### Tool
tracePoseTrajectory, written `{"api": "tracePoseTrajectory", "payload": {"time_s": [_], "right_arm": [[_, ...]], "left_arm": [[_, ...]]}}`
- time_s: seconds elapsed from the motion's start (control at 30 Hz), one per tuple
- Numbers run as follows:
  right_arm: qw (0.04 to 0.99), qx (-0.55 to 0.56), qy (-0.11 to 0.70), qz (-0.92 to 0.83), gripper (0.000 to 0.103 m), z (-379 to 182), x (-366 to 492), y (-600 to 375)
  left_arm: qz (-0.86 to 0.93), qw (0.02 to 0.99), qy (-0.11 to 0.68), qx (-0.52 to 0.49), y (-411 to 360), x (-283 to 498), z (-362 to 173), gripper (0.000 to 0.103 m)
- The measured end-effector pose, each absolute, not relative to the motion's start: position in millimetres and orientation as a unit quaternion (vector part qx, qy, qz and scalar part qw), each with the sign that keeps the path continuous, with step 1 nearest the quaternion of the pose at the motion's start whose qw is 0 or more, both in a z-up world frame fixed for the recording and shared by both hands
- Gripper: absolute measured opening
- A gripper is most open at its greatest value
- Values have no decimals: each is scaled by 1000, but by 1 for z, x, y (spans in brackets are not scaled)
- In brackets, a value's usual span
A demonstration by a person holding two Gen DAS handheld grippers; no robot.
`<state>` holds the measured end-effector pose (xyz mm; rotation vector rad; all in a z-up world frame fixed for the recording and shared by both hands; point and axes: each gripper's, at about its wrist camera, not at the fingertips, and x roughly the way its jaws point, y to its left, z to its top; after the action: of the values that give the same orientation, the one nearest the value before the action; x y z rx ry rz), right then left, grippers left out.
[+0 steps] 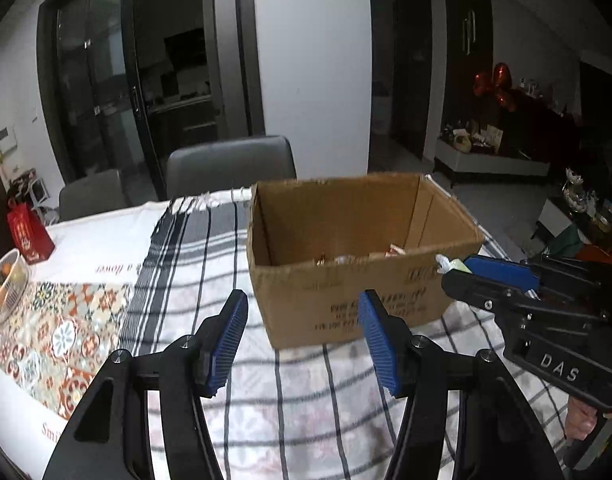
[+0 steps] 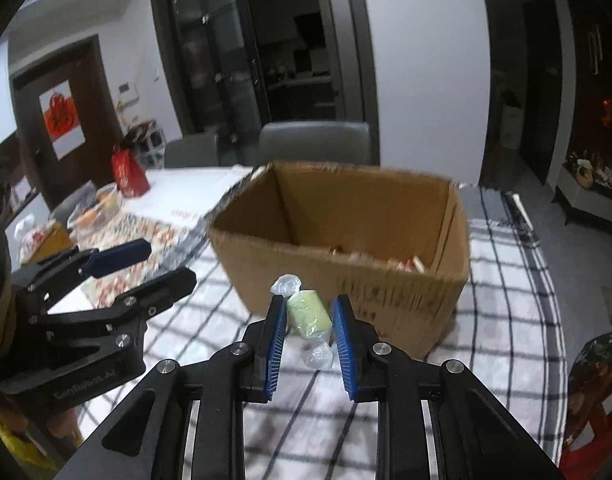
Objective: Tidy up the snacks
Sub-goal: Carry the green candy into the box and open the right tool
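One green wrapped candy (image 2: 308, 313) sits pinched in the right gripper (image 2: 309, 316), short of the cardboard box (image 2: 346, 280); next, carry over its rim and release, probably onto snacks inside. The left gripper (image 1: 302, 312) hangs wide apart, holding nothing.

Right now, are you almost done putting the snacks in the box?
Partly. Some wrapped snacks already lie in the cardboard box. The right gripper is shut on a pale green candy in a clear twist wrapper, short of the box, so it has yet to go in. The left gripper is open and empty. No other loose snacks show on the checked tablecloth.
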<state>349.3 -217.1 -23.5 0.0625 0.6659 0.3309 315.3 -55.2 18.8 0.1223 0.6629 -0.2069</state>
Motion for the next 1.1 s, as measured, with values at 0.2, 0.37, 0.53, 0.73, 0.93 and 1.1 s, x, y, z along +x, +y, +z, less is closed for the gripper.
{"api": "tracePoseTrajectory", "payload": {"time_s": [0.2,0.37,0.53,0.73,0.93,1.1], "right_arm": [[938,40,312,147,25,-8,368,-221],[942,44,305,131,25,-1,389,-224],[945,42,304,111,26,0,409,-230],[943,49,318,91,39,-4,415,-236],[945,46,312,88,48,-3,391,-237],[950,52,296,80,49,6,363,-239]], "left_arm": [[-107,943,309,67,-58,334,32,57],[-114,942,308,65,-60,353,36,57],[-110,944,304,66,-62,367,37,57],[-106,945,303,57,-60,374,37,57],[-102,950,288,60,-59,356,41,58],[-102,954,277,45,-53,335,51,62]]}}
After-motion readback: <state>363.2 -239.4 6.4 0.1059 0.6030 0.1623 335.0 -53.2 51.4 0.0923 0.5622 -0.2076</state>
